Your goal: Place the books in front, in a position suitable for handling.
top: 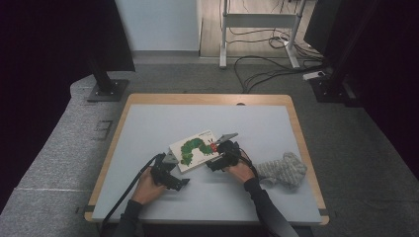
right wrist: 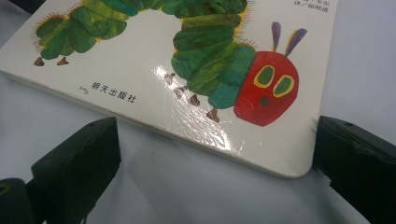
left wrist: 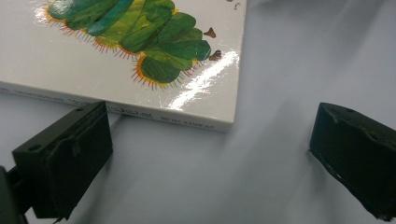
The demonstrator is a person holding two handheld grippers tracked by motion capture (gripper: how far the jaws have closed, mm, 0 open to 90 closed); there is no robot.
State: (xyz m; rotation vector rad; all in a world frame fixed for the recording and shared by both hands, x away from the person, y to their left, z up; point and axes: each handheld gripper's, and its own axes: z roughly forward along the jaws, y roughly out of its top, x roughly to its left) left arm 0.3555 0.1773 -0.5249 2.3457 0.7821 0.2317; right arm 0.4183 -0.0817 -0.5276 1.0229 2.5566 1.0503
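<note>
A white board book (top: pixel 195 149) with a green caterpillar on its cover lies flat near the middle of the table. My left gripper (top: pixel 169 170) is at the book's near left corner, open, with the book's spine corner (left wrist: pixel 187 93) just ahead of its jaws. My right gripper (top: pixel 221 154) is at the book's right end, open. In the right gripper view the book's rounded corner (right wrist: pixel 224 93), beside the red caterpillar head, lies between the spread jaws. Neither gripper holds anything.
A crumpled grey cloth (top: pixel 284 169) lies on the table to the right of my right hand. The pale table top (top: pixel 163 118) has a wooden rim. Stands, cables and a frame sit on the floor beyond the far edge.
</note>
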